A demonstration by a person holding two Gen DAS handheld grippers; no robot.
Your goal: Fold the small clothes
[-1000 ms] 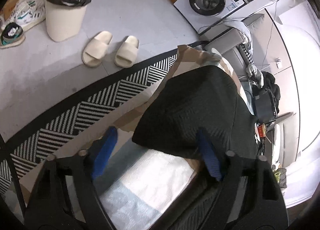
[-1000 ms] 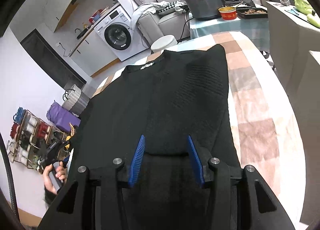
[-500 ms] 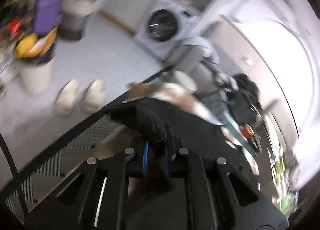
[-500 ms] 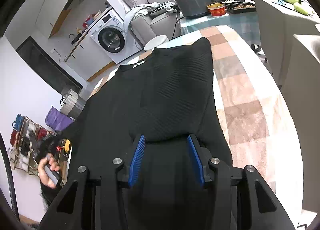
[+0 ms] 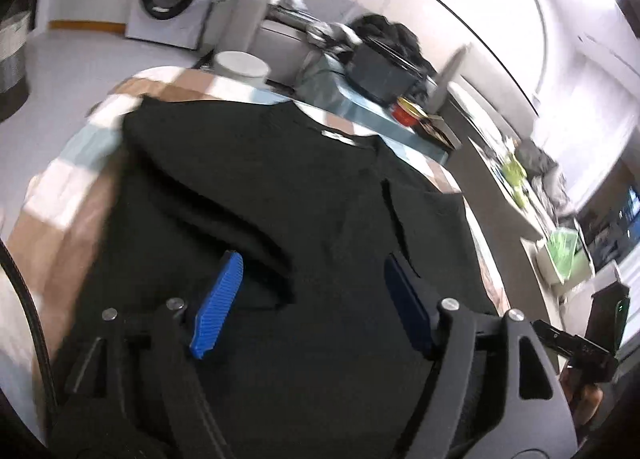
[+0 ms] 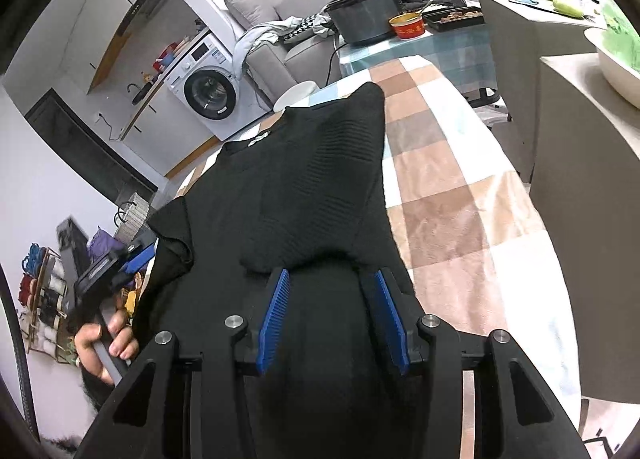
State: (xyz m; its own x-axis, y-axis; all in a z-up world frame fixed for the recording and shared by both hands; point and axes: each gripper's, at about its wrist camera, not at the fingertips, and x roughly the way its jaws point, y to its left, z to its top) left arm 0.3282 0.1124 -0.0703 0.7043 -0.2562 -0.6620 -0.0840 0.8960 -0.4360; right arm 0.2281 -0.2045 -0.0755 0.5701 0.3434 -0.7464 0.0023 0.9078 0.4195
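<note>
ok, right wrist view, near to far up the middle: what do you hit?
right gripper → folded-in sleeve of the black top → white neck label → white round stool → grey sofa

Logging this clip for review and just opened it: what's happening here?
A person with a handheld gripper in each hand is folding a black knit short-sleeved top spread on a checked pastel blanket. The right sleeve is already folded inward across the body. The right gripper hovers open over the lower part, holding nothing. The left gripper is open over the left side, where the left sleeve looks partly turned in.
</note>
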